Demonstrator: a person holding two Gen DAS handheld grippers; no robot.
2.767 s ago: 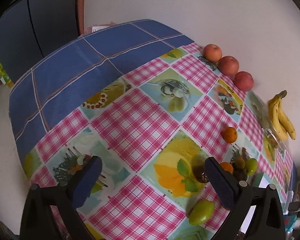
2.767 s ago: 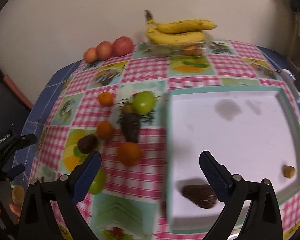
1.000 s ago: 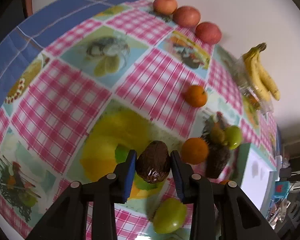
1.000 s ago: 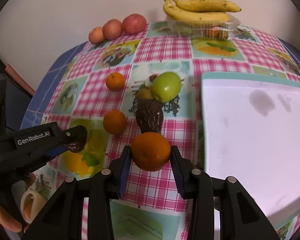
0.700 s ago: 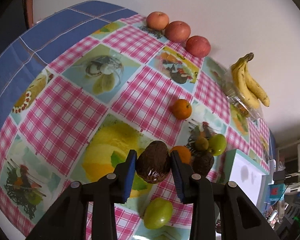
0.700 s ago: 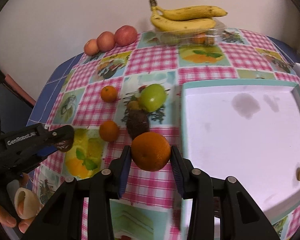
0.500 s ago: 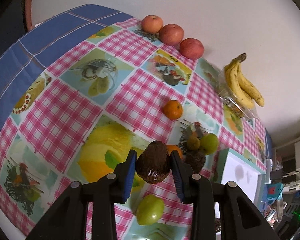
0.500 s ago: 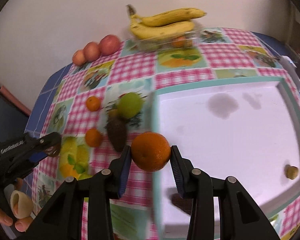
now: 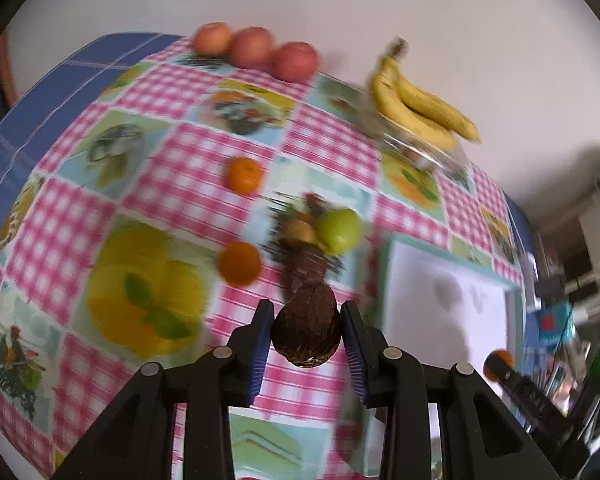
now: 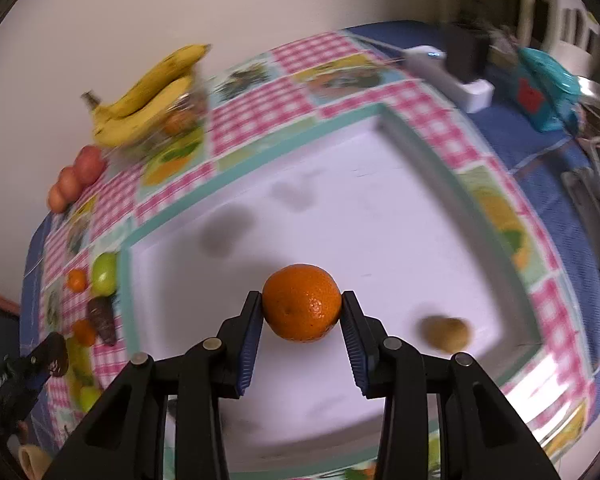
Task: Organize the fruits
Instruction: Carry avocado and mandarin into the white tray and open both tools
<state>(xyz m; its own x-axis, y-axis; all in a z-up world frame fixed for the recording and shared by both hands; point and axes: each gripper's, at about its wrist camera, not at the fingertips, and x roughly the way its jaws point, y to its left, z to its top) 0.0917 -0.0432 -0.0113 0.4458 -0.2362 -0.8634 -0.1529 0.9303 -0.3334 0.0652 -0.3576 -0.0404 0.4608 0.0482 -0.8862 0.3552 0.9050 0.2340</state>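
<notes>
Red apples: three in a row at the far left of the table, by the wall. They are round and touch each other.
Small oranges on the cloth: two - one farther away, one nearer. They sit apart on the pink checked tablecloth.
Left gripper: its two blue pads are squeezed tight on a dark brown fruit. The fruit is round, rough and a bit shiny, and it is held up over the cloth, left of the tray.
Long brown fruit: one, lying on the cloth just behind the held brown fruit. It is blurry.
Green apple: one, smooth and round, near the tray's left edge. A small yellow-brown fruit sits just beside it - too blurry to name.
Bananas: one yellow bunch at the far side, lying on top of a clear box. How many bananas is hard to tell.
Tray: one, big and white inside with a green rim, on the right part of the table.
Right gripper: its blue pads are clamped on a big orange. The orange is bright, round and bumpy, held up over the near middle of the tray.
Little brown fruit: one, lying in the tray near its right corner, well apart from the orange.
</notes>
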